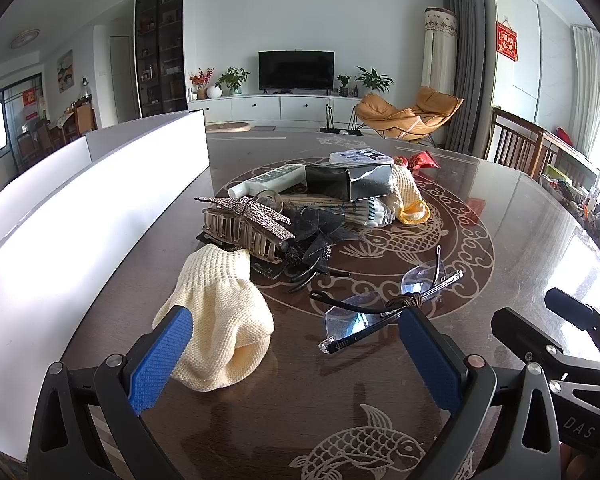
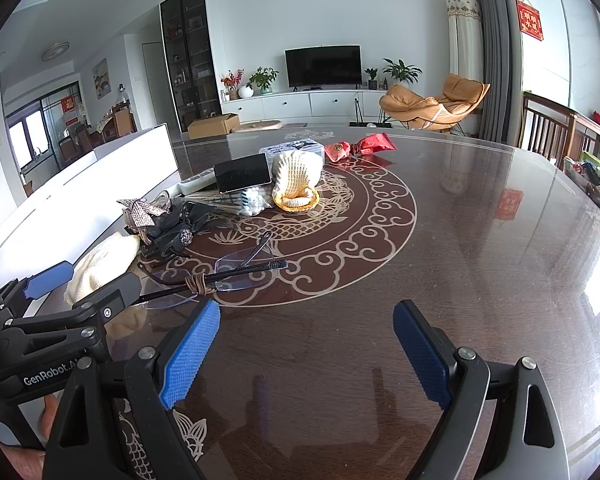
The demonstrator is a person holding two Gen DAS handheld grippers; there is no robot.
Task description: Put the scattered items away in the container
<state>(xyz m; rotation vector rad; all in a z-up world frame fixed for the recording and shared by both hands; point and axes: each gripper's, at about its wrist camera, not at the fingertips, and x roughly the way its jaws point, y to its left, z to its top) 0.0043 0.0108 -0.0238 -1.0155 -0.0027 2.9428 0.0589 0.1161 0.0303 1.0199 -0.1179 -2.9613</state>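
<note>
- Left gripper (image 1: 296,344): jaws stand wide apart with nothing between the pads, low over the desk (image 1: 500,240); the right gripper (image 2: 306,344) is likewise spread wide and empty, over bare wood.
- Cream knitted glove (image 1: 220,312): nearest thing, at about 11 o'clock from the left gripper, its cuff end close against the left pad; whether they touch I cannot tell. It looks soft, light and floppy; my guess is that a pinch on bunched fabric anywhere along the body will hold.
- Rimless glasses (image 1: 380,308): at roughly 1 o'clock, just beside the right pad, arms folded and wound with a brown cord. Thin clear lenses look fragile and slippery; the bound bridge and arms seem the safer place to grip, gently.
- Hair clips (image 1: 252,228): at 12 o'clock, farther off, a toothed claw clip with a sparkly bow lying against a black gauzy one. Stiff, springy, irregular; take the claw's body rather than the bow.
- Far pile at 12 to 1 o'clock: a white tube (image 1: 268,182), a glossy black box (image 1: 348,186), a pack of cotton swabs (image 1: 356,212) and a second cream glove (image 1: 410,196), all light.
- Red wrapper (image 1: 422,160): beyond the pile.
- White container (image 1: 80,216): along the left, 9 to 11 o'clock, its wall rising just beside the near glove.
</note>
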